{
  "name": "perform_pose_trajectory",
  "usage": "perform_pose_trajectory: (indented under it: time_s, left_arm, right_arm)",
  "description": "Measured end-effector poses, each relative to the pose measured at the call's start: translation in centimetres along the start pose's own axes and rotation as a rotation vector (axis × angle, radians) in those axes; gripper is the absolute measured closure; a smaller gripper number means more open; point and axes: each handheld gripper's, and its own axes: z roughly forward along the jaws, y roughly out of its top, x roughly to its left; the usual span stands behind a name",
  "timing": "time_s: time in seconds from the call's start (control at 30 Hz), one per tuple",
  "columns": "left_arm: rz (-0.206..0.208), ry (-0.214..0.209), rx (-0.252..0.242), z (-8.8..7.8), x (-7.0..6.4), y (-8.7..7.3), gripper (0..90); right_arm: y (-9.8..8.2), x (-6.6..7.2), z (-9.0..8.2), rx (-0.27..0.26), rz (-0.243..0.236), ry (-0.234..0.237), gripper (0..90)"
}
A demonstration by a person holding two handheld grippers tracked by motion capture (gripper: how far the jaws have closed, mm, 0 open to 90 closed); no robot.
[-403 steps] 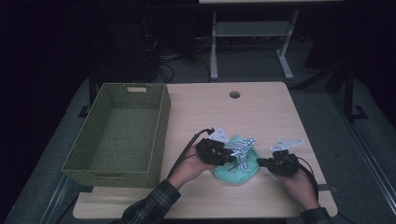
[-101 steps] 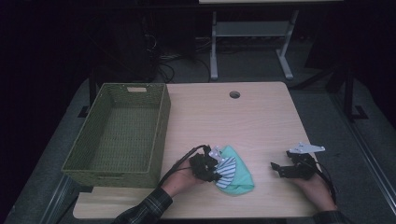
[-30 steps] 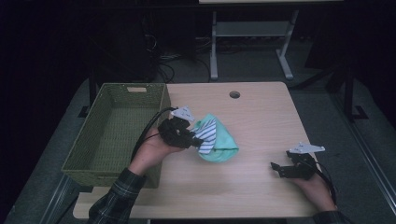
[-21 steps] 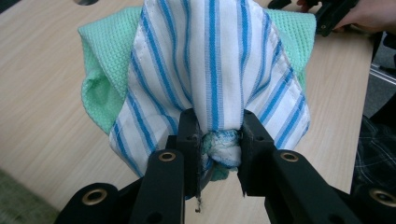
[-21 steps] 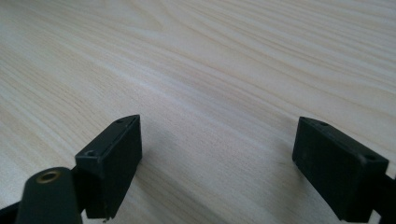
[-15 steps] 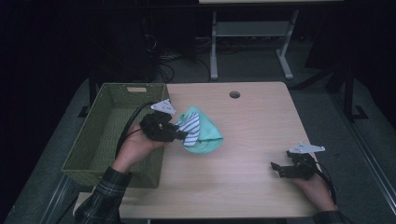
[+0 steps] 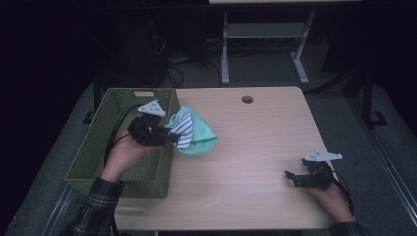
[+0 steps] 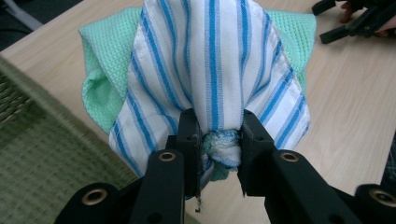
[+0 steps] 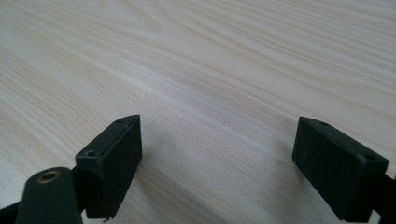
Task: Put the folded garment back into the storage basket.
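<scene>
My left gripper [image 7: 169, 136] [image 8: 218, 140] is shut on a bundle of cloths: a white cloth with blue stripes [image 7: 183, 130] [image 8: 215, 70] wrapped around a mint green cloth [image 7: 200, 133] [image 8: 105, 60]. The bundle hangs in the air at the right rim of the green woven basket [image 7: 98, 147], and the hand is over the basket. Low over the wood near the table's right front edge, my right gripper [image 7: 293, 178] [image 9: 217, 158] rests open with nothing between its jaws.
The light wooden table [image 7: 255, 142] has a round cable hole [image 7: 247, 100] near its far edge. Behind the table stands a metal frame [image 7: 265, 44] on a dark floor with cables. In the left gripper view the basket's woven wall [image 8: 42, 154] lies at the lower left.
My left gripper has carried the cloth bundle leftward and up from the table's middle to the basket's right rim. The right gripper has stayed still.
</scene>
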Motion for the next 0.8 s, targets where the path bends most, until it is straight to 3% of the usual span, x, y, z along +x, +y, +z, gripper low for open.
perform_pose_trajectory:
  time_s: [0.8]
  left_arm:
    - [-0.119, 0.142, -0.018, -3.8, 4.0, -3.8, 72.9]
  right_arm:
    - [0.0, 0.0, 0.0, 0.0, 0.003, -0.002, 15.4]
